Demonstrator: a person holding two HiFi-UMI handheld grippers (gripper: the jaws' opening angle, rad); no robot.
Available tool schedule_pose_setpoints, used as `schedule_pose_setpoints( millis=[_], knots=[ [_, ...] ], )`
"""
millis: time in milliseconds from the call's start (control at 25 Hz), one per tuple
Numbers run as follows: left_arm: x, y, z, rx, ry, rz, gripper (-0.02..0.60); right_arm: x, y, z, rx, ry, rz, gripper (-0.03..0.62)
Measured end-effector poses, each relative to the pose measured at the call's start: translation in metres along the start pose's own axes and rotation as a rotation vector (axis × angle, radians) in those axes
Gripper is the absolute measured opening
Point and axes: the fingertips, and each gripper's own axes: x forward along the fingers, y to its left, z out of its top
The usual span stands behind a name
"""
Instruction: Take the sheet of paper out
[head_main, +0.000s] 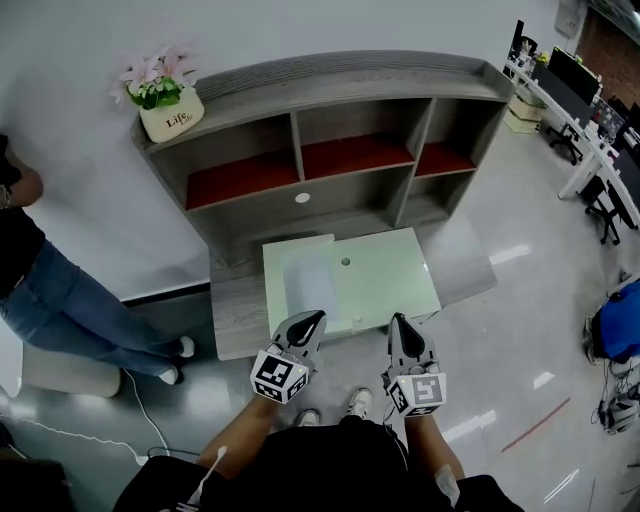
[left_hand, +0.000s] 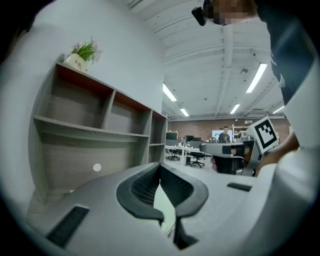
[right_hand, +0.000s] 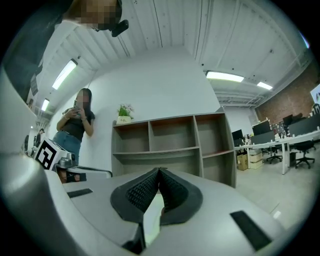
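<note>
A pale green sheet-like cover lies flat on the low grey desk in front of the shelf unit. On its left half a whiter sheet of paper shows. My left gripper hovers over the cover's front edge with its jaws closed tip to tip. My right gripper sits at the same edge further right, also shut. In the left gripper view the left gripper holds nothing. The right gripper likewise holds nothing in its own view. Pale green shows below both pairs of jaws.
A white flower pot stands on the shelf unit's top left corner. A person in jeans stands against the wall at left, also seen as a person in the right gripper view. Office desks and chairs fill the far right. A white cable lies on the floor.
</note>
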Motion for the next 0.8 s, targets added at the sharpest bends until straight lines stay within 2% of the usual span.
schedule_pose_setpoints(
  millis=[480, 800],
  knots=[
    [0.017, 0.005, 0.005, 0.001, 0.029, 0.197, 0.008, 0.031, -0.029, -0.007, 0.022, 0.045, 0.201, 0.021],
    [0.004, 0.031, -0.012, -0.026, 0.065, 0.293, 0.008, 0.057, -0.011, -0.014, 0.017, 0.078, 0.293, 0.023]
  ],
)
